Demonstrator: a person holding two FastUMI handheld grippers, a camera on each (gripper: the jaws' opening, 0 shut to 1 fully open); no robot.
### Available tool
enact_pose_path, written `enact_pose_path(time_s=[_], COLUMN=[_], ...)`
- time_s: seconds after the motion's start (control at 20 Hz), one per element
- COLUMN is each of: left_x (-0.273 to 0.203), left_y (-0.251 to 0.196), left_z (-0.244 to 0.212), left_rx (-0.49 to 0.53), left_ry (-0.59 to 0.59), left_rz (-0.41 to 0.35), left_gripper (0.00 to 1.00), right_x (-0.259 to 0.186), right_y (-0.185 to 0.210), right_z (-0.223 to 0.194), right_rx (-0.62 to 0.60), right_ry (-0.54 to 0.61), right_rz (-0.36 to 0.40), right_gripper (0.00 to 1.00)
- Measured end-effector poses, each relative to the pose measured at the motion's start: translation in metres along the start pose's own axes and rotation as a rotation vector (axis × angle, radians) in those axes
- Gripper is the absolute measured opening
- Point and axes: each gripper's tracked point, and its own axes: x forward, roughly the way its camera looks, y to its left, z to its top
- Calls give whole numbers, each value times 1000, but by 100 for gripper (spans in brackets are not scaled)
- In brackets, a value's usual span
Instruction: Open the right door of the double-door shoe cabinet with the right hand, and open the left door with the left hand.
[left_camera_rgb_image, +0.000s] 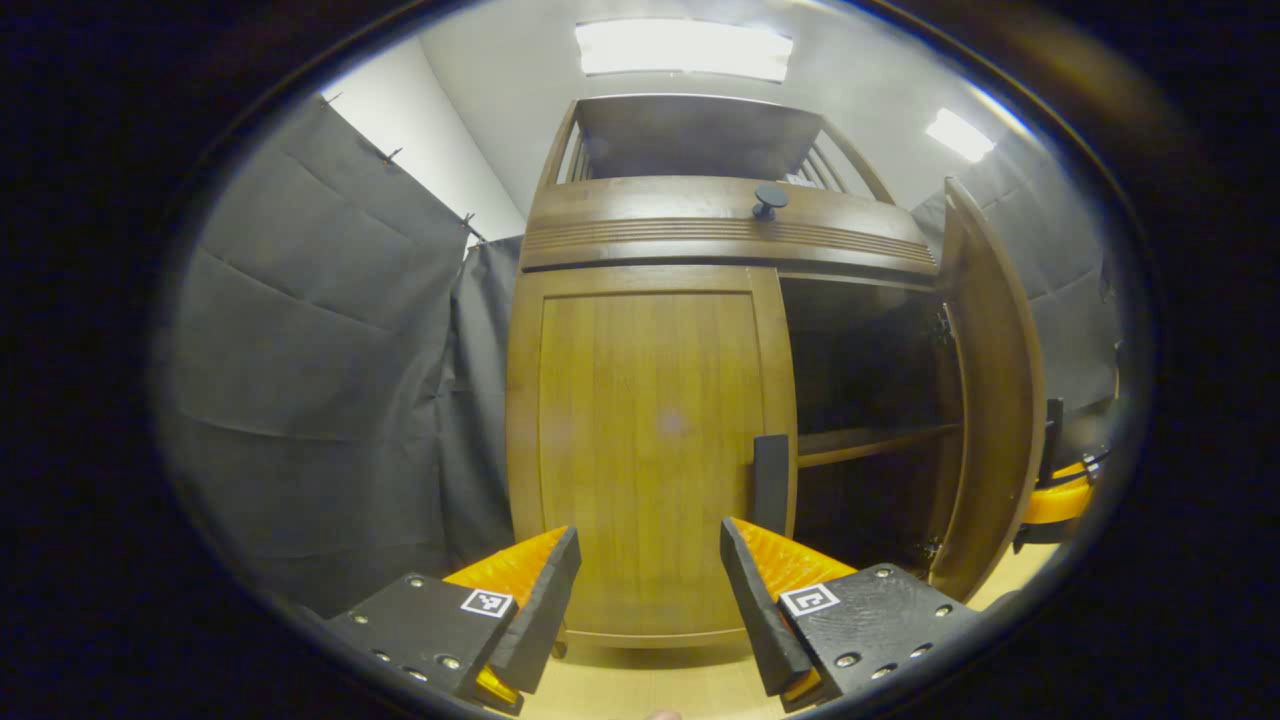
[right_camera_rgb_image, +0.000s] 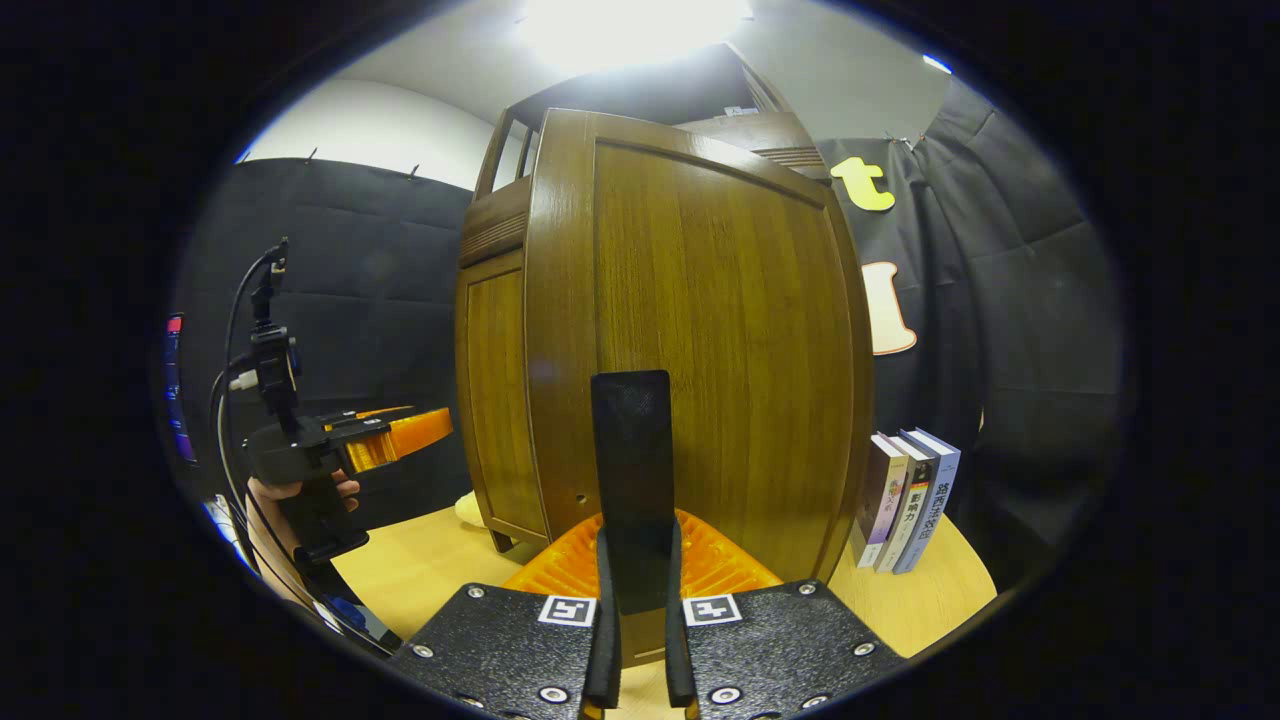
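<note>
We note the right door (left_camera_rgb_image: 990, 390) swung wide, its handle (right_camera_rgb_image: 630, 470) pinched in our right gripper (right_camera_rgb_image: 640, 560). Left gripper (left_camera_rgb_image: 650, 590) gapes empty; the closed left door's upright handle (left_camera_rgb_image: 770, 482) stands just right of it.

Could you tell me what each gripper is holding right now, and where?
The right gripper clamps the right door by its handle. The left gripper is open, holding nothing.
</note>
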Motion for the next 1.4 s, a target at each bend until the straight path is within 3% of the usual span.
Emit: enact_pose_path(time_s=[0.3, 0.45, 0.55, 0.6, 0.75, 0.8, 1.1, 1.25, 1.3, 1.4], left_x=[2, 3, 4, 4, 6, 6, 6, 4, 4, 3], left_y=[1, 0, -1, -2, -5, -6, -9, -9, -9, -10], left_z=[1, 1, 1, 1, 0, -1, -3, -4, -5, -6], left_rx=[-24, -31, -32, -34, -38, -39, -49, -52, -55, -56], left_ry=[4, 8, 4, 3, -1, 1, 12, 24, 30, 42], left_rz=[30, 31, 27, 23, 14, 11, -5, 3, 2, 1], left_gripper=[75, 87, 87, 81, 87, 75, 86, 75, 81, 81], right_x=[-25, -37, -44, -49, -60, -64, -87, -98, -101, -110], right_y=[-24, -34, -43, -47, -61, -66, -101, -122, -130, -142], right_z=[1, 2, 3, 3, 5, 4, 11, 13, 12, 8], right_rx=[9, 8, 17, 18, 19, 15, 11, 18, 19, -1], right_ry=[-9, -13, -20, -23, -32, -31, -39, -50, -48, -43], right_rz=[-20, -46, -66, -80, -116, -134, -233, -283, -296, -312], right_gripper=[18, 18, 18, 18, 17, 17, 15, 11, 10, 8])
